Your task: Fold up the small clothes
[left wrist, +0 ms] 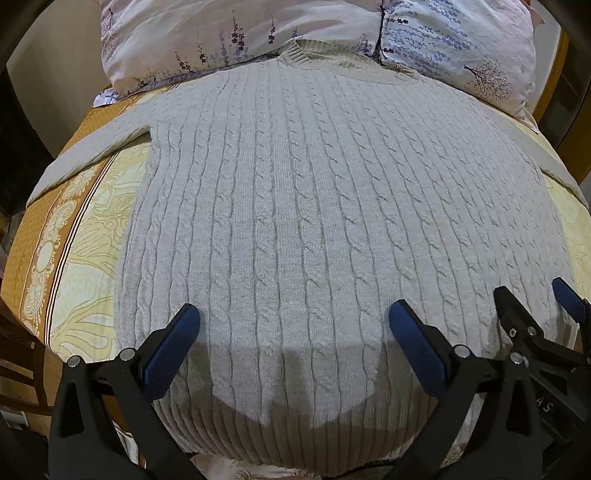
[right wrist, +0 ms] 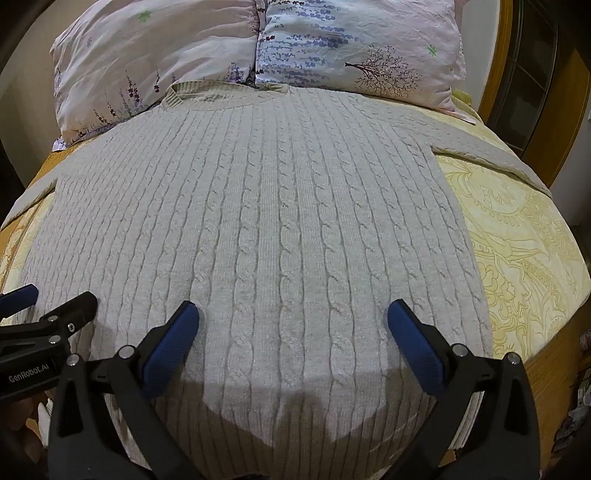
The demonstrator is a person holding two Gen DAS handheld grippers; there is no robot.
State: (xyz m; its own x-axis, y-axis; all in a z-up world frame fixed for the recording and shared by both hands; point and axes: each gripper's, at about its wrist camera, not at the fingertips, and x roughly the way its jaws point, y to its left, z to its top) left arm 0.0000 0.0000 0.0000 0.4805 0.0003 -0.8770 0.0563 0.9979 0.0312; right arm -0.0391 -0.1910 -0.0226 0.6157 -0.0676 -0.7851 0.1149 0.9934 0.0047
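Observation:
A light grey cable-knit sweater (left wrist: 314,206) lies flat on the bed, collar at the far end by the pillows, ribbed hem nearest me; it also fills the right wrist view (right wrist: 258,229). Its sleeves stretch out to the left (left wrist: 92,147) and right (right wrist: 491,155). My left gripper (left wrist: 293,321) is open and empty, hovering over the hem's left part. My right gripper (right wrist: 293,321) is open and empty over the hem's right part. The right gripper shows at the right edge of the left wrist view (left wrist: 532,306); the left one shows at the left edge of the right wrist view (right wrist: 51,302).
The bed has a yellow and brown patterned cover (left wrist: 74,240), also visible on the right (right wrist: 524,258). Two floral pillows (left wrist: 258,33) lie at the head of the bed (right wrist: 351,40). A wooden frame (right wrist: 498,74) stands at the far right.

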